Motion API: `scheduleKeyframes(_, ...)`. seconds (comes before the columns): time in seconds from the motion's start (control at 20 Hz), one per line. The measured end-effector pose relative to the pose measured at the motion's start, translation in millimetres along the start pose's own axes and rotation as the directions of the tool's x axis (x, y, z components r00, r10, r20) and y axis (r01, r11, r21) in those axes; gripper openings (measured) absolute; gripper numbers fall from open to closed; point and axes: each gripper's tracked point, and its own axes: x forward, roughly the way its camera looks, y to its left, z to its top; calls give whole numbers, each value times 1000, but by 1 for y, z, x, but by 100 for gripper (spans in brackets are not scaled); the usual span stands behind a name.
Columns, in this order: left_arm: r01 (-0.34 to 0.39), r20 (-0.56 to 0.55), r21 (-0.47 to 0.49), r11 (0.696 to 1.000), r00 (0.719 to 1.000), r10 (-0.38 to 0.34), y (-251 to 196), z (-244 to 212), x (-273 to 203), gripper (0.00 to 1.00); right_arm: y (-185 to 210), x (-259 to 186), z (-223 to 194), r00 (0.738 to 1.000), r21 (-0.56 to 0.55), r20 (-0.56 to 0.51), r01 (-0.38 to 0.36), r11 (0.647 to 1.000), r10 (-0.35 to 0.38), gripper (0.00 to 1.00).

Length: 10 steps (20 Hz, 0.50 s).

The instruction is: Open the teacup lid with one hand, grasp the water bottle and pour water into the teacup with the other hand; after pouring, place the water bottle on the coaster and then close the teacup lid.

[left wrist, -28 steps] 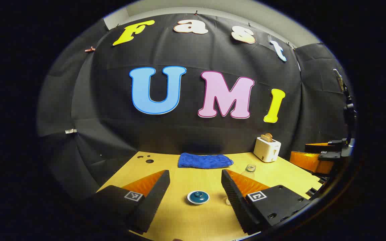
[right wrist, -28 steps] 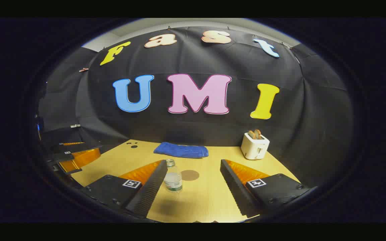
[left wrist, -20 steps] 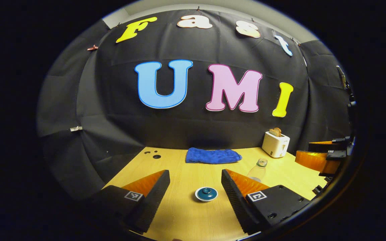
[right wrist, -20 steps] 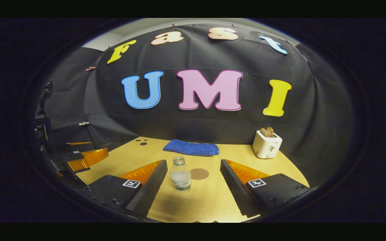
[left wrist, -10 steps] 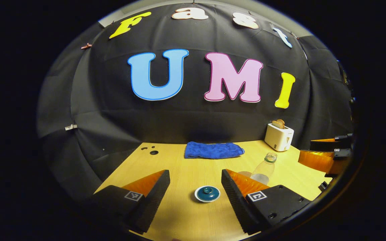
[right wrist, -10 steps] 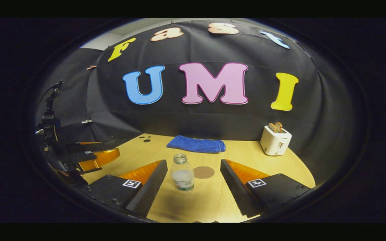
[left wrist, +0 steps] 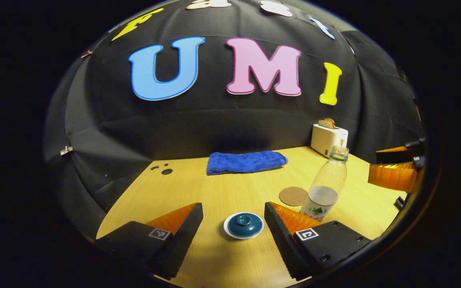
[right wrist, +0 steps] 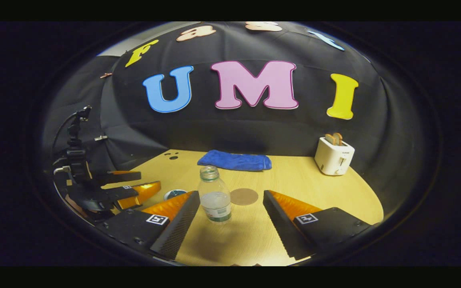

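The teacup (left wrist: 243, 225), white with a dark teal knobbed lid on it, stands on the wooden table just ahead of my left gripper (left wrist: 233, 209), which is open and lined up on it without touching. In the right gripper view the cup's lid (right wrist: 173, 193) peeks out beside my left gripper (right wrist: 128, 188). The clear, uncapped water bottle (right wrist: 214, 196), partly filled, stands upright close to the left finger of my open right gripper (right wrist: 231, 197). A round brown coaster (right wrist: 244, 196) lies flat just behind it. From the left gripper view the bottle (left wrist: 324, 186) stands right of the coaster (left wrist: 293, 196).
A folded blue towel (left wrist: 245, 162) lies at the back of the table (left wrist: 198, 188). A white toaster (right wrist: 334, 156) with toast stands at the back right. Small dark holes (left wrist: 166, 171) mark the table's back left. My right gripper (left wrist: 394, 176) shows at the far right.
Both grippers have come forward and lower over the table. The cup and the bottle have grown larger and nearer between the fingers. Both grippers have stayed open.
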Motion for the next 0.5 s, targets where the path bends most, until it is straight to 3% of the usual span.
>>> scheduleKeyframes(0.25, 45, -16, -14, 999, 999, -45, -11, -29, 37, 81, 0, 12, -30, 999, 11, -31, 14, 1000, -14, 99)
scheduleKeyframes(0.5, 49, -19, -7, 999, 999, -49, -9, -46, 56, 76, 5, 15, -54, 998, 9, -68, 8, 1000, -8, 99)
